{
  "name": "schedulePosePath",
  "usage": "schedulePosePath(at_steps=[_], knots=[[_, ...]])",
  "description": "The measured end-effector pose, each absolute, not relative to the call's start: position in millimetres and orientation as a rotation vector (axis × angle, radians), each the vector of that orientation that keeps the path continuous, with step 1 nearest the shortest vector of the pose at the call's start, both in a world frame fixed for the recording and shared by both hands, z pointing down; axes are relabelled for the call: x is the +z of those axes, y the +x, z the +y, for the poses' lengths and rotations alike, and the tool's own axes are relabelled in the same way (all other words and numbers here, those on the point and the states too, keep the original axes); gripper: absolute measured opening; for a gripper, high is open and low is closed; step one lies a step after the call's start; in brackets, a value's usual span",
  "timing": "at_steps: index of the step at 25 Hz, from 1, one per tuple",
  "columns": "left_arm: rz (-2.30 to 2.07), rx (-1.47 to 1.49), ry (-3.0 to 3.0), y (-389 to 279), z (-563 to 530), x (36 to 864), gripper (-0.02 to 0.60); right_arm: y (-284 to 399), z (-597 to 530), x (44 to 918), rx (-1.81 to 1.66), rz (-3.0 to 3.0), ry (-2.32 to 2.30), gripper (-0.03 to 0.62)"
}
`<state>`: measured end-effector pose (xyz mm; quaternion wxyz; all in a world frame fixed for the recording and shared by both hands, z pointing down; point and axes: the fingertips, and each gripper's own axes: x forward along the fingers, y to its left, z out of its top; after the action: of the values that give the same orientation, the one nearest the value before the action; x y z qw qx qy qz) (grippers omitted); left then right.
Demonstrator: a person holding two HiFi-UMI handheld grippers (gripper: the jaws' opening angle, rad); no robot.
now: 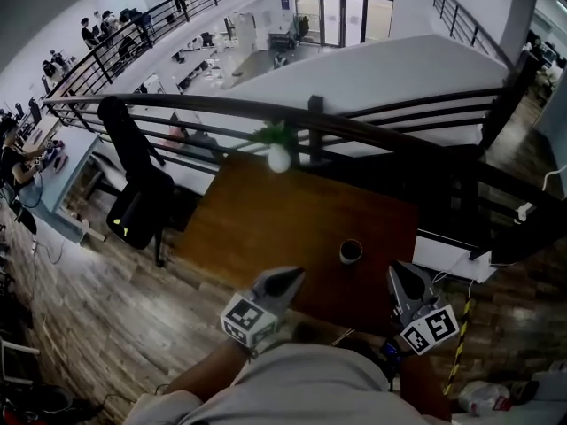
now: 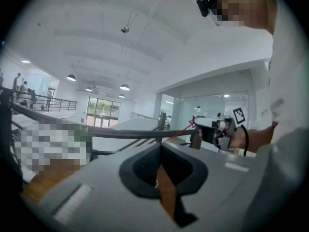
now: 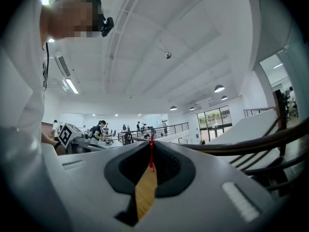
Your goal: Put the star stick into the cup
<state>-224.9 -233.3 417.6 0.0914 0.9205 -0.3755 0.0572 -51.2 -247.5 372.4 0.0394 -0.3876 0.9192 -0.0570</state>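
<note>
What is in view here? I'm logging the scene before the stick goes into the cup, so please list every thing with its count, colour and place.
Table: one, brown wood, in front of the person, up against the railing.
Cup: one, dark, on the table's near right part.
Potted plant: one, green in a white pot, at the table's far edge.
Railing: one, dark, beyond the table.
Chair: one, black, left of the table.
Star stick: one, red, clamped in the right gripper.
Left gripper: one, grey, jaws together on nothing, over the table's near edge.
Right gripper: one, grey, jaws shut on the star stick, near the cup.
</note>
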Motion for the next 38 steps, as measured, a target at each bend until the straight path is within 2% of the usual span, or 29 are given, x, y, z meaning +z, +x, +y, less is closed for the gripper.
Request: schedulePosePath(at_steps=[9,20,38], knots=[[-1.058,0.155,2.731,-243.3,-260.1,426.7,0.003,-67.9,-267.5,387.0,-0.204,2.798,-1.252,0.023],[-1.005,0.226,2.716,-199.6,-303.2,450.8,0.003,-30.3,-299.6,410.3,-0.288,2.806,-1.299,0.023],[-0.983,0.376,2.583,-136.6,-367.0,553.6,0.003,26.6,-364.9,534.5,-0.578,2.871,-1.260,0.023]])
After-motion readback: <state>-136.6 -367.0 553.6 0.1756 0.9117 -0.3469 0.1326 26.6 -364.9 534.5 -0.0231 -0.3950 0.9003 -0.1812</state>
